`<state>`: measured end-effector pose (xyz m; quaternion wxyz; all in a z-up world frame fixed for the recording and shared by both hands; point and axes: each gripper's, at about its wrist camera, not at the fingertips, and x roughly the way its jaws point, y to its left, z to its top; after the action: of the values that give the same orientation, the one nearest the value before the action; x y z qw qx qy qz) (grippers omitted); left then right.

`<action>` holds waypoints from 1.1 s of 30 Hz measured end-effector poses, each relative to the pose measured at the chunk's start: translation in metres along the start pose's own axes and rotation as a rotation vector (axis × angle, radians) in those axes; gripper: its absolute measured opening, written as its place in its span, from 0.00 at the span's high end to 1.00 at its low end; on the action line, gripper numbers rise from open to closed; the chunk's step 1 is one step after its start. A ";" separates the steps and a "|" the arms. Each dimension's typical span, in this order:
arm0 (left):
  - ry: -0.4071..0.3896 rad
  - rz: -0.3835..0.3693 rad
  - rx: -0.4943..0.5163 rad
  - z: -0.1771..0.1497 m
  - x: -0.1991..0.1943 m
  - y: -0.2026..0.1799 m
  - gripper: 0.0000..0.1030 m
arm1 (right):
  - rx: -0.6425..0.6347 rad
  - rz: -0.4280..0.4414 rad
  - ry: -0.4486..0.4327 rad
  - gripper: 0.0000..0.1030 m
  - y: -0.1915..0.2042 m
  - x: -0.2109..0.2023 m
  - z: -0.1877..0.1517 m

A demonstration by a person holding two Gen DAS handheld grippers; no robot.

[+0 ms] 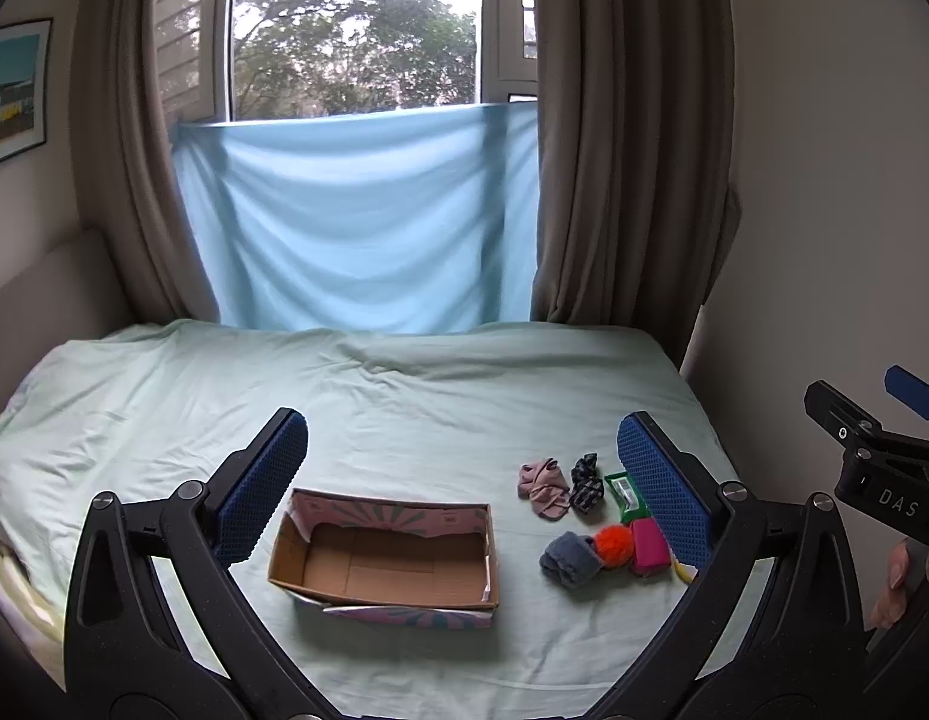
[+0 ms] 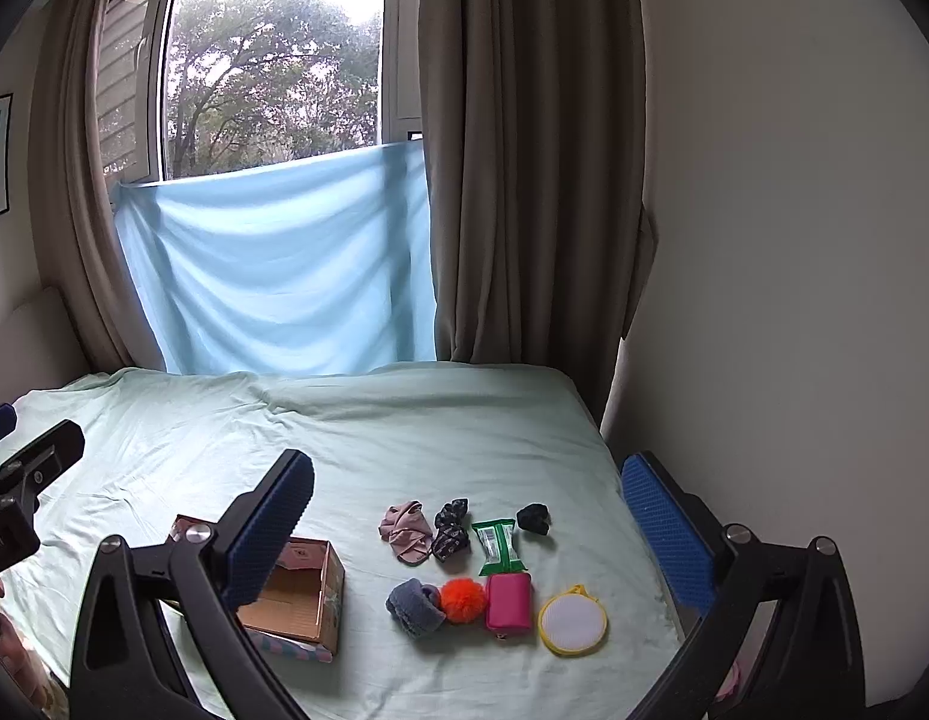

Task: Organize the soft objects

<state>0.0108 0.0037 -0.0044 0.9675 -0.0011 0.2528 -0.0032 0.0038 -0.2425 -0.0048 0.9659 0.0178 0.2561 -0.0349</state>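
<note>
An open cardboard box lies on the pale green bed. To its right sit several small items: a pink cloth, a dark patterned scrunchie, a green packet, a black scrunchie, a grey sock, an orange pompom, a magenta pouch and a yellow-rimmed round pad. My left gripper hovers open above the box, holding nothing. My right gripper hovers open over the items, also with nothing between its fingers.
The bed runs back to a window with a light blue sheet and brown curtains. A wall bounds the right side. A person's hand holds the right gripper's handle.
</note>
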 end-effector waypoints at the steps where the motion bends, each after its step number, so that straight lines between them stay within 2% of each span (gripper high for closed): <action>1: 0.001 -0.001 -0.001 0.000 0.000 0.000 0.01 | 0.000 0.000 0.001 0.00 -0.001 0.001 0.000; 33: 0.020 -0.012 0.000 0.001 0.012 0.002 0.01 | 0.002 0.001 0.009 0.00 -0.002 0.006 0.002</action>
<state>0.0215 0.0053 -0.0097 0.9649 -0.0026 0.2626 -0.0091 0.0096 -0.2451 -0.0063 0.9647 0.0191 0.2603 -0.0348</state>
